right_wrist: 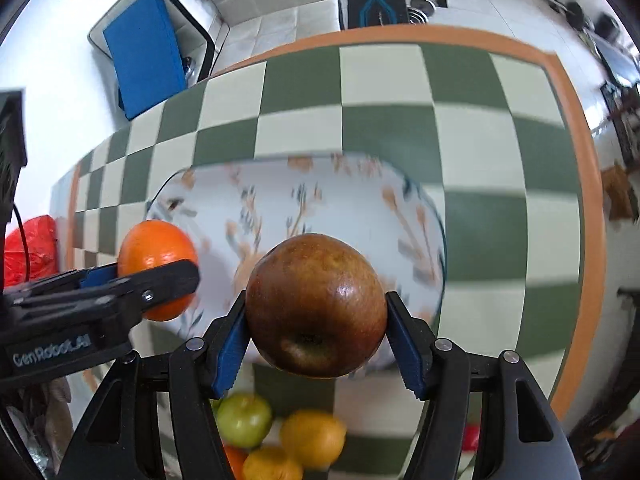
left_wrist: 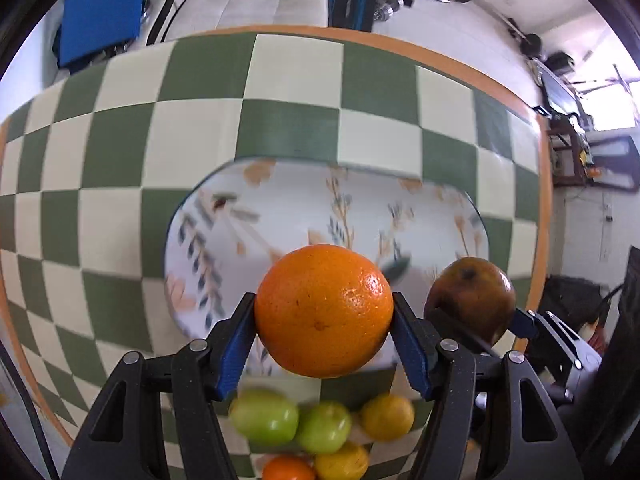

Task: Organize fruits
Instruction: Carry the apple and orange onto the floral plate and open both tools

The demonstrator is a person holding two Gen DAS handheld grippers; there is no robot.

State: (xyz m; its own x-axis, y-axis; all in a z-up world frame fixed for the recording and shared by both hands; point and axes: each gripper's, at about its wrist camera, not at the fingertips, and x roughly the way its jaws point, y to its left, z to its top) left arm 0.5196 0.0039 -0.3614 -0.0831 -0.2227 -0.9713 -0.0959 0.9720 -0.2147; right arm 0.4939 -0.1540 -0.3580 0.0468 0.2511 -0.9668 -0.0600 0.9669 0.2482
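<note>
The left tongs pinch a large orange between their blue pads, one pad pressed to each side of the fruit, which hangs clear of the surface below. The right tongs grip a reddish-brown apple the same way, its dimpled end turned toward the camera. The two sets of tongs are side by side: in the left wrist view the apple shows just to the right of the orange, and in the right wrist view the orange shows to the left, partly covered by the black finger of the left tongs.

Both fruits are held over the near part of an oval white platter printed with leaf and flower sprigs. The platter looks bare in what can be seen of it, though it is blurred in both views. It lies on a worktop covered in a green and cream chequered cloth with an orange border.

On the cloth nearer than the platter, below the tongs, lies a cluster of small fruit: two green ones touching each other, yellow ones to their right and nearer, and a small orange one at the near edge.

Beyond the far edge of the worktop are a white sofa and a blue panel.
</note>
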